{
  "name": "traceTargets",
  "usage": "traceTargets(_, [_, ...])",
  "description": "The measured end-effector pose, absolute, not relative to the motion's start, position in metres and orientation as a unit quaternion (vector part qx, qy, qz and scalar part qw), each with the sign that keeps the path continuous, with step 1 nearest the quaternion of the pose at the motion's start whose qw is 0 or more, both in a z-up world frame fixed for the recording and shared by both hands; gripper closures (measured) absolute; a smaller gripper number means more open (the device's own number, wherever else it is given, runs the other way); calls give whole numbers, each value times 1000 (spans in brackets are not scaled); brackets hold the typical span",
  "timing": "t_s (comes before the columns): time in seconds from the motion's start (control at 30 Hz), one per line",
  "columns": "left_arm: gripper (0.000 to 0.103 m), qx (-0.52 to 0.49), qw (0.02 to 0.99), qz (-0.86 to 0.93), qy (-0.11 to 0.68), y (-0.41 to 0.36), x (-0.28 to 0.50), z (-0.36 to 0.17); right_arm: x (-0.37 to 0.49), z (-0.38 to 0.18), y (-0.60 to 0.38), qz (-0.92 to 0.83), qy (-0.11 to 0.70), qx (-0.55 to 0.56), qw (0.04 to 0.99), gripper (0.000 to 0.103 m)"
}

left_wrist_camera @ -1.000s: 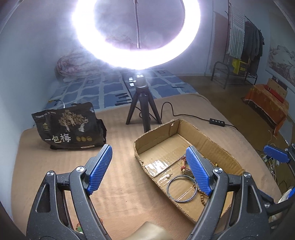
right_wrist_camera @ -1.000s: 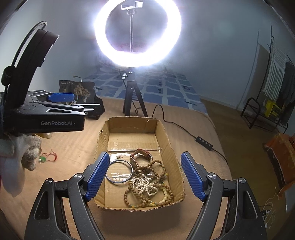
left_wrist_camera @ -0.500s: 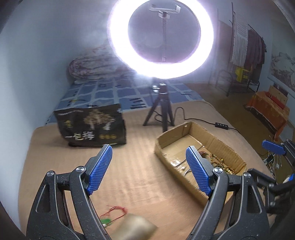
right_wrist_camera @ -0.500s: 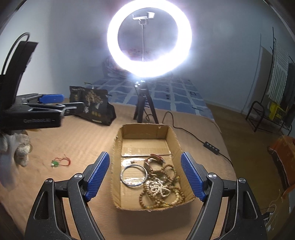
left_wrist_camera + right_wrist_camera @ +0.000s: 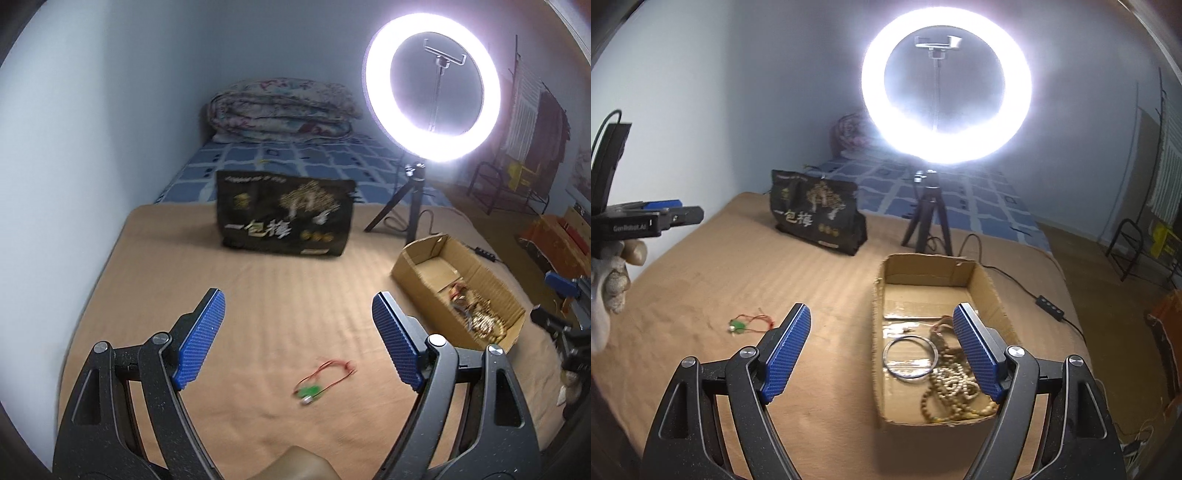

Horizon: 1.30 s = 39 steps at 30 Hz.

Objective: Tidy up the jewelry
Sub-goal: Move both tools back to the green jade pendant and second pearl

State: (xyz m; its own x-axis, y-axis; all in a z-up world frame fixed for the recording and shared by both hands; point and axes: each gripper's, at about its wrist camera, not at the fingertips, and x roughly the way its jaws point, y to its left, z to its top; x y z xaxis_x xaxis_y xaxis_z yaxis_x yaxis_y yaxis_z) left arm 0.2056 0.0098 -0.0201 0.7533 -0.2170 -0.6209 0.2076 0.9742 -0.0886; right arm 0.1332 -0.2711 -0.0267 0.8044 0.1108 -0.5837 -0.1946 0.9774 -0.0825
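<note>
Red-cord pendant (image 5: 322, 382) lies below the left hand-held gripper (image 5: 299, 343) — spread wide (empty) — unheld.

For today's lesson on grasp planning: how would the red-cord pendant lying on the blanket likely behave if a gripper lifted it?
The red-cord pendant looks thin and loosely curled, so it would probably droop floppily. Its small green charm likely hangs lowest and swings. Lying flat on the soft blanket, the cord may be hard to pinch.

A lit ring light (image 5: 432, 86) stands on a tripod (image 5: 926, 218) near a black bag (image 5: 286, 218). A folded quilt (image 5: 280, 109) lies on the blue checked sheet (image 5: 960, 199) behind.
</note>
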Motion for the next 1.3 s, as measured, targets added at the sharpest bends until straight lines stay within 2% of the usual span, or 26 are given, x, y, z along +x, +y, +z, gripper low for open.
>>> traceTargets(0.43, [19, -30, 933, -98, 345, 63, 165, -53, 139, -38, -228, 141, 337, -37, 930, 24])
traceTargets(0.63, [28, -32, 929, -96, 356, 79, 163, -68, 145, -52, -204, 183, 359, -29, 915, 24])
traceTargets(0.73, [36, -34, 925, -99, 366, 83, 168, -77, 150, -60, -193, 189, 370, -34, 909, 33])
traceTargets(0.8, [50, -34, 920, -109, 375, 81, 172, -85, 157, -68, -189, 194, 383, -29, 903, 39])
traceTargets(0.87, [57, -31, 916, -121, 381, 76, 176, -93, 164, -75, -187, 196, 392, -24, 899, 50])
traceTargets(0.93, [66, -28, 909, -145, 390, 67, 181, -103, 170, -82, -186, 200, 402, -18, 894, 55])
traceTargets(1.07, [68, -16, 894, -183, 408, 46, 188, -124, 180, -97, -187, 206, 417, -8, 885, 62])
traceTargets(1.3, [69, 12, 874, -235, 424, 11, 193, -150, 192, -120, -191, 209, 433, 0, 877, 62])
